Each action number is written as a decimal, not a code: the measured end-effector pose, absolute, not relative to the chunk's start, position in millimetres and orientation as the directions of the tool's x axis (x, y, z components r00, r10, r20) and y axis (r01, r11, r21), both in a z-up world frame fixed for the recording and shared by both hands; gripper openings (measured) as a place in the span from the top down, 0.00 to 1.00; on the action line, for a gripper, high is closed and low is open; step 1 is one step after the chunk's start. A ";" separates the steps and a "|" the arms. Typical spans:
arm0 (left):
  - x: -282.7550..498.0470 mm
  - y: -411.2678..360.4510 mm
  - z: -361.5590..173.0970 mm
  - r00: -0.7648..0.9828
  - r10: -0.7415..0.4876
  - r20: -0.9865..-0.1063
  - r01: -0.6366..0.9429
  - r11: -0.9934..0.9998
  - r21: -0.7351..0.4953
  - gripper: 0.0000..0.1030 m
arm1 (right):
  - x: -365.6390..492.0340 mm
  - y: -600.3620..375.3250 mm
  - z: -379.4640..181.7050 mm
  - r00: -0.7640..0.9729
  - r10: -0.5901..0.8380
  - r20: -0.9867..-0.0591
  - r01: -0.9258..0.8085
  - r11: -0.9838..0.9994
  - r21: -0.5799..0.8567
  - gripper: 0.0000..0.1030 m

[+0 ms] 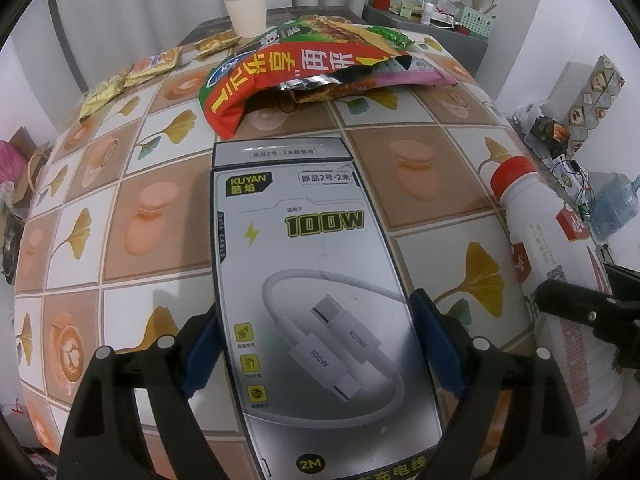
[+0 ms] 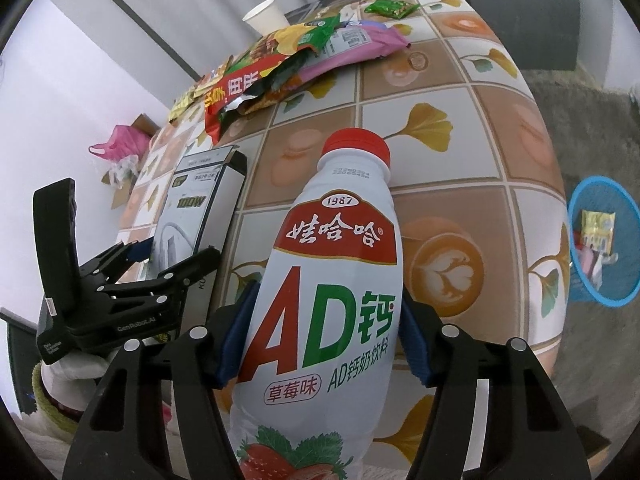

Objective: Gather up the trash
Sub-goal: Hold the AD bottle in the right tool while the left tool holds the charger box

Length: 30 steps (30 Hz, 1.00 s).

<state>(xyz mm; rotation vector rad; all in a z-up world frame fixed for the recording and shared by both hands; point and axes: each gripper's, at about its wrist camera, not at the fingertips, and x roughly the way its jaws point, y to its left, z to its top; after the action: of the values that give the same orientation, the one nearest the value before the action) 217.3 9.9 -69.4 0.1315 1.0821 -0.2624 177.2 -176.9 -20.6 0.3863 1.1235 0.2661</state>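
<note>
1. My left claw [image 1: 316, 344] straddles the grey cable box [image 1: 304, 264] lying flat on the counter [image 1: 432, 176], blue pads touching both long edges, clamped on it.
2. My right claw [image 2: 324, 332] grips the white drink bottle [image 2: 336, 280] around its middle, red cap pointing away from me.
3. Snack wrappers [image 1: 296, 68] and a paper cup [image 1: 246, 12] sit further back.
4. A blue bin [image 2: 604, 240] waits on the floor to my right.

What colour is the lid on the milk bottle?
Red; the cap on the bottle shows best in the right wrist view.
</note>
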 end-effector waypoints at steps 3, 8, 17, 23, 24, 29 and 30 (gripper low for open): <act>217.1 9.3 -67.2 0.450 -0.147 -0.881 0.276 0.961 -0.020 0.18 | 176.6 -178.4 -20.4 0.415 0.396 -0.819 -0.009 0.902 0.431 0.41; 216.7 8.0 -63.5 0.459 -0.152 -0.875 0.277 0.961 -0.022 0.18 | 175.7 -181.4 -20.6 0.419 0.396 -0.817 -0.003 0.900 0.435 0.42; 214.7 5.4 -58.4 0.467 -0.164 -0.869 0.285 0.958 -0.027 0.18 | 173.9 -184.1 -18.6 0.417 0.395 -0.819 0.003 0.900 0.436 0.42; 213.1 3.1 -54.1 0.476 -0.170 -0.863 0.290 0.957 -0.029 0.18 | 172.8 -186.0 -17.1 0.422 0.397 -0.815 0.006 0.898 0.440 0.42; 213.0 3.0 -53.8 0.476 -0.171 -0.863 0.291 0.956 -0.029 0.18 | 172.3 -186.4 -17.0 0.423 0.397 -0.814 0.007 0.897 0.441 0.42; 211.2 1.7 -52.2 0.479 -0.175 -0.860 0.292 0.956 -0.032 0.18 | 171.2 -188.4 -16.0 0.427 0.399 -0.812 0.009 0.896 0.444 0.42; 210.9 1.2 -51.9 0.479 -0.175 -0.860 0.293 0.956 -0.032 0.18 | 171.1 -188.7 -15.9 0.428 0.399 -0.811 0.009 0.895 0.445 0.42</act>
<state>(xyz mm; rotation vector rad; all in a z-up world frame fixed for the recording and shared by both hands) 210.9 1.2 -51.9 0.1252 1.0331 -0.2865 171.1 -188.7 -15.9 0.4161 1.1101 0.2522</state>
